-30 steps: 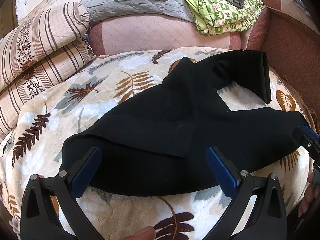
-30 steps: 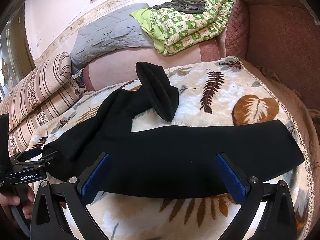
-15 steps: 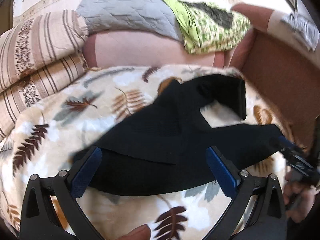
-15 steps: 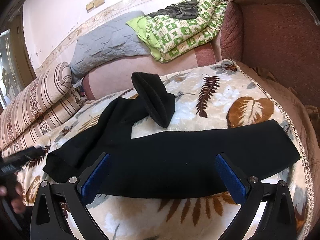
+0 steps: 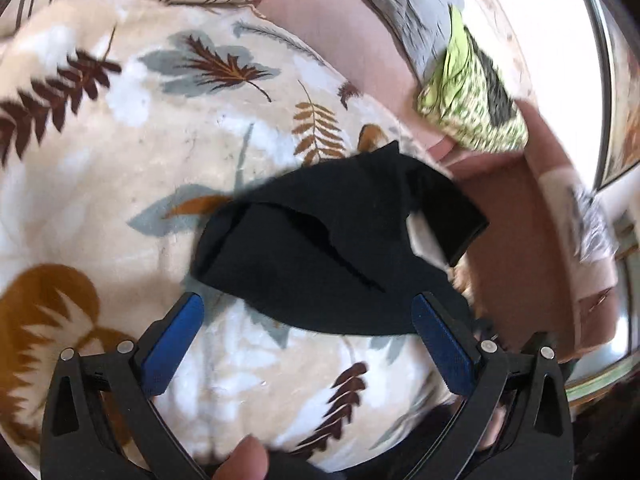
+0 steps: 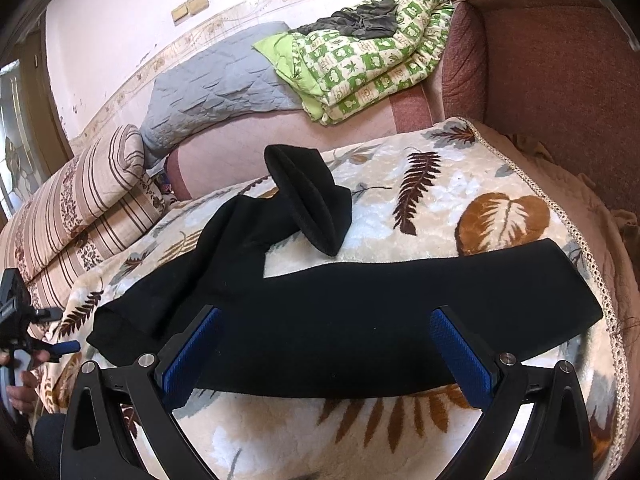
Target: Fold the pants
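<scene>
Black pants [image 6: 340,316] lie spread on a leaf-patterned blanket [image 6: 500,216]. One leg runs flat to the right; the other leg [image 6: 308,200] is bunched up behind it, cuff raised. My right gripper [image 6: 326,352] is open, just in front of the flat leg, holding nothing. In the left wrist view the pants [image 5: 320,256] sit ahead of my open left gripper [image 5: 306,328], whose blue pads are empty. The left gripper [image 6: 60,346] also shows at the right wrist view's left edge, off the waistband end.
Striped cushions [image 6: 80,208] line the left. A grey quilt [image 6: 212,88] and a green patterned blanket [image 6: 368,52] rest on the sofa back. A red-brown armrest [image 6: 552,80] closes the right side. The blanket's trimmed edge [image 6: 600,280] drops off at right.
The left gripper has pulled back and swung left off the waistband, its view now tilted and blurred. The right gripper has lifted back slightly. The pants lie as before.
</scene>
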### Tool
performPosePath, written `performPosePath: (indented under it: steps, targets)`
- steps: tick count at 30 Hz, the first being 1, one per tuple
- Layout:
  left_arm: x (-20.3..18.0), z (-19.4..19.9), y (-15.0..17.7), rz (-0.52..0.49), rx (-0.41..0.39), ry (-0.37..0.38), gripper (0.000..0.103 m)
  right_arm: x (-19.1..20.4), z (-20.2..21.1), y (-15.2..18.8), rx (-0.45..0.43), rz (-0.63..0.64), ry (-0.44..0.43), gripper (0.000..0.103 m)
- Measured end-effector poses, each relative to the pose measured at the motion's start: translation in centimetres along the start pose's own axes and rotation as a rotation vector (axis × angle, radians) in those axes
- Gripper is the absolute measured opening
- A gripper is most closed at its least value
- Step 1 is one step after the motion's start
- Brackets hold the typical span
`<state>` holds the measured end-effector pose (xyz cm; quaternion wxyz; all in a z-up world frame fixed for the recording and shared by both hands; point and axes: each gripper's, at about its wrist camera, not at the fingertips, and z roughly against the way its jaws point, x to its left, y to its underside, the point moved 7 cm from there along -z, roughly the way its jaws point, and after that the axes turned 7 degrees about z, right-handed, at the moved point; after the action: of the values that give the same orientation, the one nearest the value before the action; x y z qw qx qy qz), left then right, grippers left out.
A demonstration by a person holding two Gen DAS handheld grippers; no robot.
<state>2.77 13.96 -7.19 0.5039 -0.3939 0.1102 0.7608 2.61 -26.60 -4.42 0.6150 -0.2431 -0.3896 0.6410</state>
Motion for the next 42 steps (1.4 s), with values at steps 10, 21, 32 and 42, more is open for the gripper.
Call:
performPosePath:
  steps: [10,21,32,42]
  targets:
    - [0.8,-3.8,-0.3,0.008,0.127,-0.048,0.103,0.3,-0.4,0.1,0.01,0.007,0.003,0.103]
    - [1.5,-4.5,-1.3,-0.013,0.144,-0.103,0.042,-2.7,3.2,-2.3,-0.106,-0.077,0.004,0.103]
    - [1.0,-4.3,-1.6,-0.074,0.106,-0.118,0.012,-18.5,4.6,1.2,0.128,-0.506,-0.187,0.088]
    - [0.8,-3.1,-2.4,-0.051,0.032,-0.08,0.003,-21.4,0.3,4.5,0.189,-0.575,-0.181,0.052]
